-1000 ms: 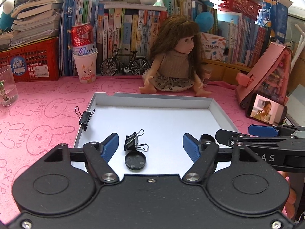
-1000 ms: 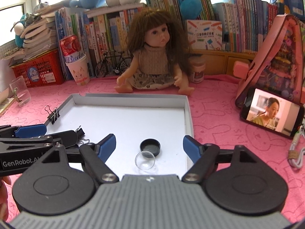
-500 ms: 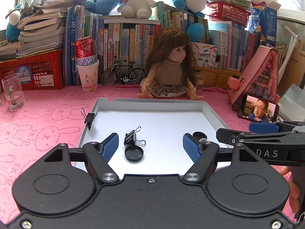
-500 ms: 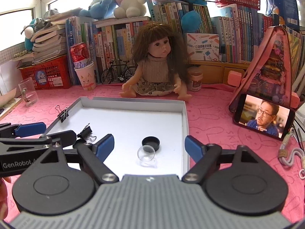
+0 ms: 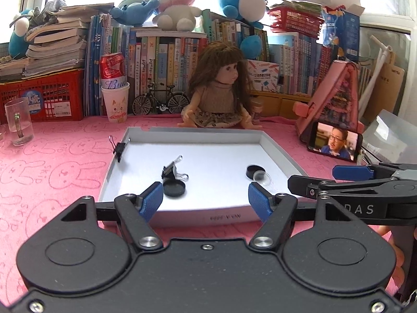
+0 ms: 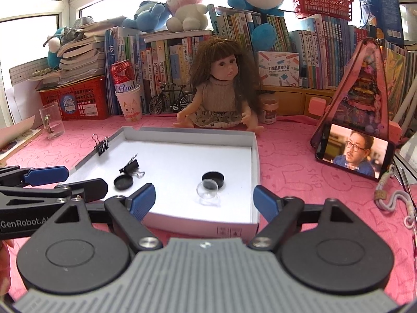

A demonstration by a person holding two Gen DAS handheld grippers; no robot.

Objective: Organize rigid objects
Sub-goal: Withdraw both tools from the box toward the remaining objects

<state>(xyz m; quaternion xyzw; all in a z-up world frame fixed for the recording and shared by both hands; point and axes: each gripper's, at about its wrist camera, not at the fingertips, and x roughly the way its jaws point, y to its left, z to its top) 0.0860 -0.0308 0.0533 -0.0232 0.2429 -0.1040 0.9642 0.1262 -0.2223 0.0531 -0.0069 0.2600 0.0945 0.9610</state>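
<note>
A shallow white tray (image 5: pixel 278 151) (image 6: pixel 254 156) lies on the pink cloth. In it are a black binder clip (image 5: pixel 170 169) (image 6: pixel 130 167), a black round cap (image 5: pixel 174 189) (image 6: pixel 123 182), a second black cap (image 5: pixel 255 170) (image 6: pixel 213 178) and a clear round lid (image 5: pixel 262 176) (image 6: pixel 207 190). Another binder clip (image 5: pixel 118 148) (image 6: pixel 102 144) is clipped on the tray's left wall. My left gripper (image 5: pixel 206 199) is open and empty at the tray's near edge. My right gripper (image 6: pixel 204 199) is open and empty, also at the near edge.
A doll (image 5: pixel 221 96) sits behind the tray. A phone (image 6: pixel 353 155) leans on a pink stand at the right. A cup with a red can (image 5: pixel 114 91), a glass mug (image 5: pixel 18 120), a toy bicycle (image 5: pixel 160 101) and books line the back.
Both grippers have drawn back and risen from over the tray to its near edge. The objects in the tray have not moved.
</note>
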